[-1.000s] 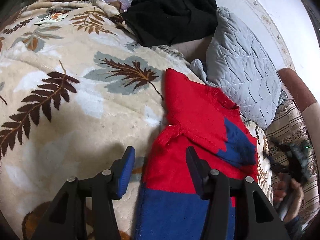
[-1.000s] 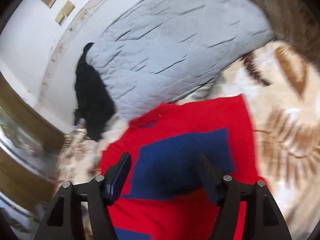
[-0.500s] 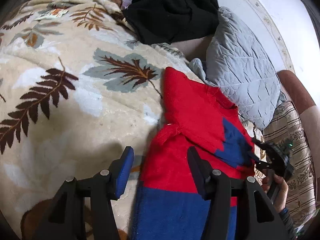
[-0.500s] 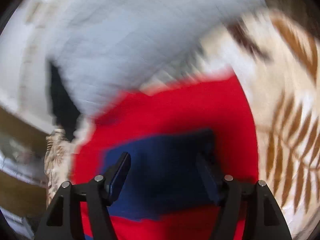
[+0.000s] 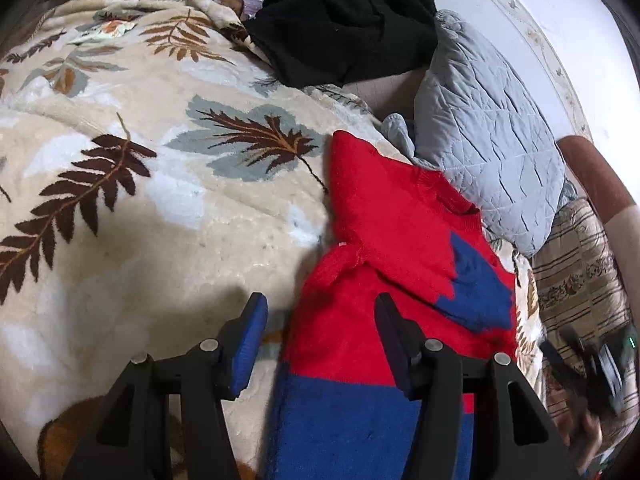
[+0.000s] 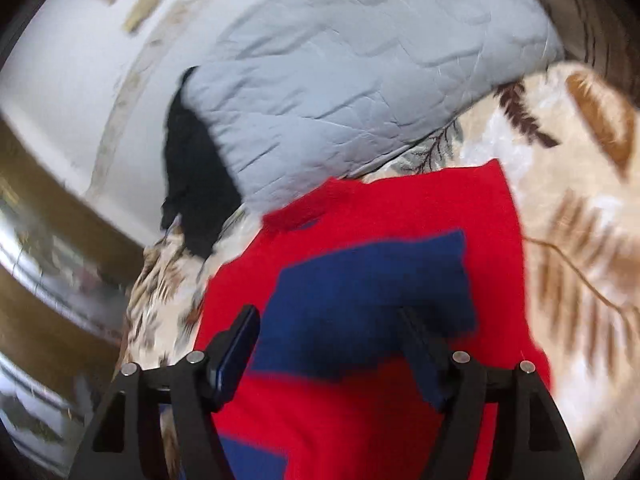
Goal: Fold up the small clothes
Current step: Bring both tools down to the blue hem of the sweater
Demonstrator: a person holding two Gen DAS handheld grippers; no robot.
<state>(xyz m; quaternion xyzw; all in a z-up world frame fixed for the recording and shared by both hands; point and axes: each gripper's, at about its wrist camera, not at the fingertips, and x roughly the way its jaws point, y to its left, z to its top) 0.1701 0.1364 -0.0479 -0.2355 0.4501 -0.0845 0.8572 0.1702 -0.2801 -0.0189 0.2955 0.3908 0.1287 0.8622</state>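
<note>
A small red and blue knitted sweater (image 5: 384, 264) lies on a beige leaf-print blanket (image 5: 140, 208), with its sleeves folded in over the body. It also shows in the right wrist view (image 6: 360, 280). My left gripper (image 5: 320, 320) is open and empty, hovering over the sweater's left edge. My right gripper (image 6: 328, 328) is open and empty, above the blue sleeve patch; that view is blurred. The right gripper also shows at the left wrist view's lower right edge (image 5: 592, 360), in a hand.
A grey quilted pillow (image 5: 488, 136) lies just beyond the sweater's collar. A heap of black clothing (image 5: 344, 16) sits at the blanket's far end. A striped patterned cushion (image 5: 576, 280) lies right of the sweater. A white wall (image 6: 72, 52) stands behind.
The right gripper swung in over the sweater then drew back to the right, staying open. The left gripper barely moved. The sweater lies as before.
</note>
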